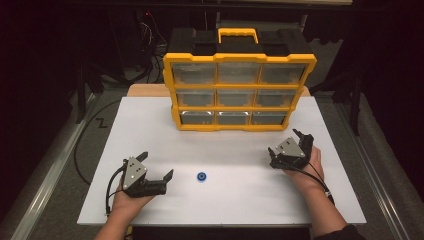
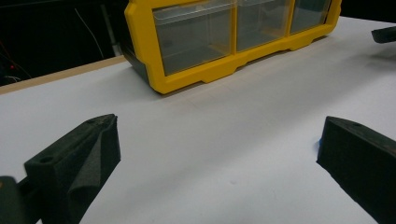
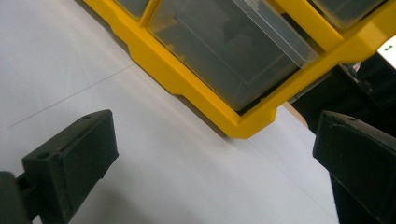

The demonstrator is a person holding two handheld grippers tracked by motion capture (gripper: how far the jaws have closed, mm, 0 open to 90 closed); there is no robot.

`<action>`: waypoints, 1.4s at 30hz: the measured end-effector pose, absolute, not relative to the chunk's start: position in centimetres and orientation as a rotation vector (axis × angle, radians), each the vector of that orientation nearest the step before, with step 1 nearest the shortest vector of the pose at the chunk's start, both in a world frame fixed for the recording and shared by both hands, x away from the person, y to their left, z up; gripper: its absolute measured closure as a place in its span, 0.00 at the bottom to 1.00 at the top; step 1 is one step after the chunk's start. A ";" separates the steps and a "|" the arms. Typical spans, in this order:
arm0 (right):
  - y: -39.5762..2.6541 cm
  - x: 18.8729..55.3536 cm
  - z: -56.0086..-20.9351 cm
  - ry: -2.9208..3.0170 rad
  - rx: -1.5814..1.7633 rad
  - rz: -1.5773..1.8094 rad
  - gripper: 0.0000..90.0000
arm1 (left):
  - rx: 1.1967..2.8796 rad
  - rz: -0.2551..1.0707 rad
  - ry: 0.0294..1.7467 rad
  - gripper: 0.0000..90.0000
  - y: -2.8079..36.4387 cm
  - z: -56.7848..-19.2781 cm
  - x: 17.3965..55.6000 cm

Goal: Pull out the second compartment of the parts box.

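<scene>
Start of the job by the look of it: both claws empty, jaws wide apart, left gripper (image 1: 159,169) near the small blue ring (image 1: 202,176) lying flat on the white table (image 1: 240,200), right gripper (image 1: 286,142) well apart by the yellow drawer organizer (image 1: 239,92). Next move likely calls for the left claw to straddle the ring and close, low to the table.

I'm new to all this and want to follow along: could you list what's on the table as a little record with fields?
Surface: white table top
Small item: small blue ring-shaped part, lying free between the hands
Storage: yellow-framed organiser with clear plastic drawers, upright at the back, drawers closed
Left claw: open, holding nothing, beside the ring
Right claw: open, holding nothing, near the organiser
</scene>
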State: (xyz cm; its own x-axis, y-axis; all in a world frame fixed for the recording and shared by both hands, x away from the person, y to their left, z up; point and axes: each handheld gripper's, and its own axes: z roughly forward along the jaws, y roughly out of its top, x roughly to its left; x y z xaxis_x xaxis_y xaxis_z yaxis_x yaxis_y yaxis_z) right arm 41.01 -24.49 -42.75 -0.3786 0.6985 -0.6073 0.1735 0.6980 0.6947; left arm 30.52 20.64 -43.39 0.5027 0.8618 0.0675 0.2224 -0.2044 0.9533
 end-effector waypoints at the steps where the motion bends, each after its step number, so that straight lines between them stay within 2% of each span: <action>1: -24.3 41.0 -42.8 1.912 0.658 0.645 0.01 | 1.710 0.771 0.926 0.00 20.6 -43.4 30.5; 42: -20.5 39.4 -43.2 1.833 0.179 0.220 0.04 | 1.711 0.768 0.907 0.00 20.5 -43.4 30.5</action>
